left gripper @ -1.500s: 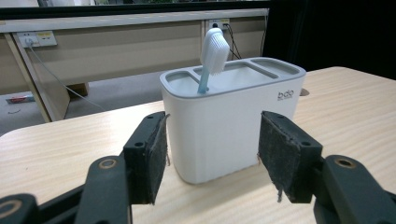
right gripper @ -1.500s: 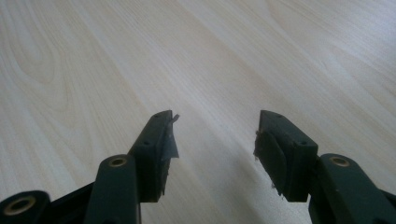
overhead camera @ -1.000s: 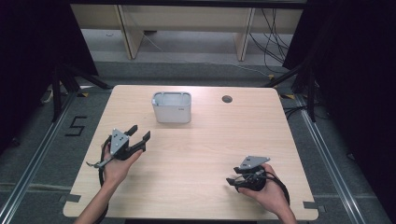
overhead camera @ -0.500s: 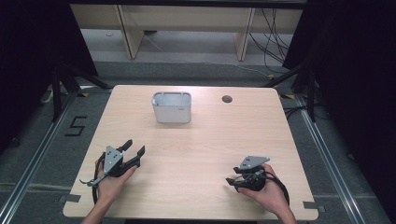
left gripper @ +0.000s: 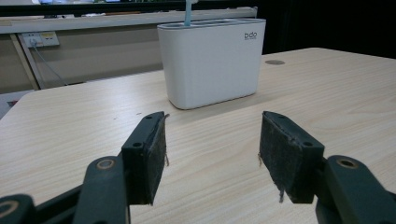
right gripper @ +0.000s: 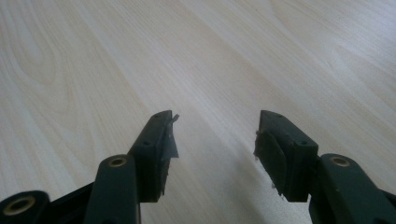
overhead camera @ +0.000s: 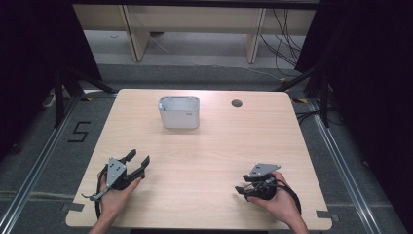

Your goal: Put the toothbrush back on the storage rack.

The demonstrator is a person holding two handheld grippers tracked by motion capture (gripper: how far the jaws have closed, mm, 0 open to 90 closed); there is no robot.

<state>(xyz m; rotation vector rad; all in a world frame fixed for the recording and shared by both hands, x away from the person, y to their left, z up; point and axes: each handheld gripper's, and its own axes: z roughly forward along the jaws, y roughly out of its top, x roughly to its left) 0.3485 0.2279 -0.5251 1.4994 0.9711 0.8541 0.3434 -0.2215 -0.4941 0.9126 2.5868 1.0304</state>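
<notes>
White holder [left gripper: 212, 63] marked "pdo" stood on wooden counter [overhead camera: 219, 151], floor tape read "5" [overhead camera: 79, 131], left tongs [left gripper: 212, 151] and right tongs [right gripper: 215, 149] both released, grasping nothing

We see a light wooden table [overhead camera: 209, 161]. On it, near the far edge, stands a white container [overhead camera: 179, 112]. To the right of it is a small round hole [overhead camera: 237, 103].

A container [overhead camera: 179, 112] stands on the table [overhead camera: 209, 156] toward its far edge; the left gripper [overhead camera: 137, 161] and right gripper [overhead camera: 241, 189] rest well nearer, either side.
</notes>
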